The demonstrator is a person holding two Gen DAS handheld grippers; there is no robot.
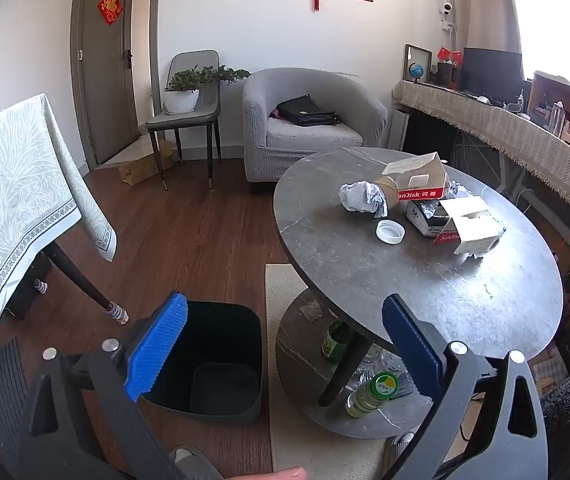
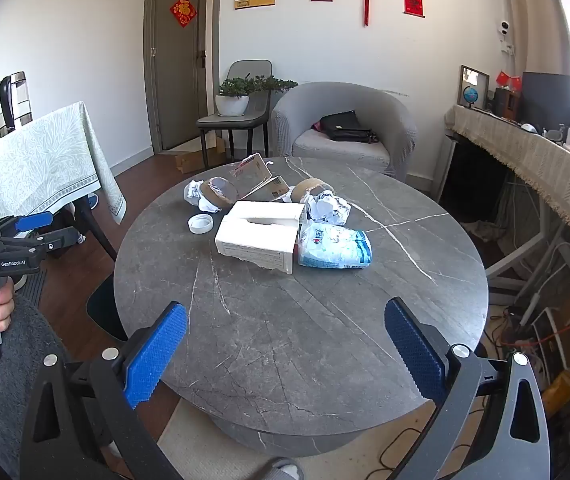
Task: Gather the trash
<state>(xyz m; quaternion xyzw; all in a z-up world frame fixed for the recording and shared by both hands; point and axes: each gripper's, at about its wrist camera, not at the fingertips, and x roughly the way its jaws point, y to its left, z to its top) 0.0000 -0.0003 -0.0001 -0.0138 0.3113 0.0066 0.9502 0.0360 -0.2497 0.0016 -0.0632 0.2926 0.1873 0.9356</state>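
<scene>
Here, left gripper (image 1: 285,344) and right gripper (image 2: 287,346) both spread wide and empty, trash bin (image 1: 221,360) at six o'clock, tissue box (image 2: 261,240) at twelve on the round table (image 2: 285,340).

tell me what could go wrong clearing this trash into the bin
1. The white plastic lid lies flat on the grey marble table; a claw may struggle to pinch it and could skid it off the edge.
2. The dark bin sits on the floor beside the table, so light crumpled paper dropped from above may miss.
</scene>
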